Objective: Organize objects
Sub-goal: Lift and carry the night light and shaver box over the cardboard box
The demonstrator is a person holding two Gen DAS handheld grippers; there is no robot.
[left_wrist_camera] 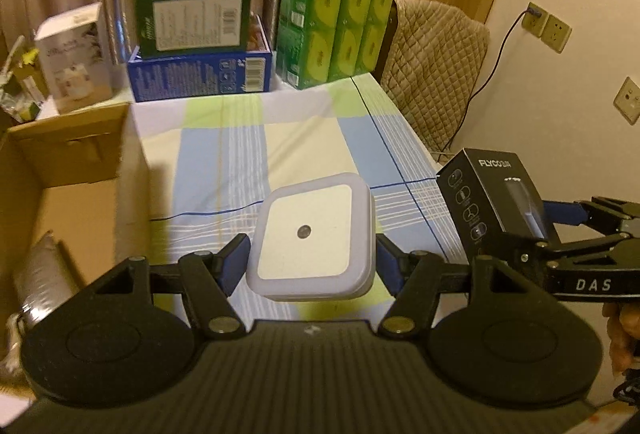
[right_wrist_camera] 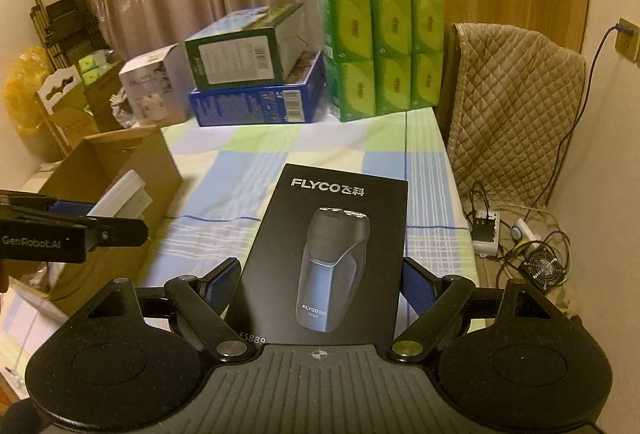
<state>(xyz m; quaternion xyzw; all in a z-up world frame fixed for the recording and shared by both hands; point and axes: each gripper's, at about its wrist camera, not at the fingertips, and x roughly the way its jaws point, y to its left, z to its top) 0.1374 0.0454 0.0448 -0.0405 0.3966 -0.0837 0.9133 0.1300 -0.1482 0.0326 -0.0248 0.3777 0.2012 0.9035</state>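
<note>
Hidden: the lower edge of the shaver box point(right_wrist_camera: 320, 258) runs behind the right gripper's body; the inside of the cardboard box point(left_wrist_camera: 60, 169) is mostly cut off at the frame's edge, and a grey ribbed thing in it cannot be identified.
Left gripper point(left_wrist_camera: 311, 254): both blue pads clamp the sides of the white night light point(left_wrist_camera: 312, 238), a square unit with a small round sensor at its centre, held above the checked tablecloth point(left_wrist_camera: 240, 153).
Right gripper point(right_wrist_camera: 320, 284): its pads press the two long sides of the black shaver box, which stands out forward between the fingers, printed face up.
Relative place: the cardboard box sits to the left of both grippers; blue and green cartons point(left_wrist_camera: 196, 45) and green tissue packs point(left_wrist_camera: 336, 21) lie well ahead.
Left view only: the person's fingers point(left_wrist_camera: 624, 330) behind the right gripper.
Right view only: a power strip and small fan point(right_wrist_camera: 544, 268) on the floor, to the right.
</note>
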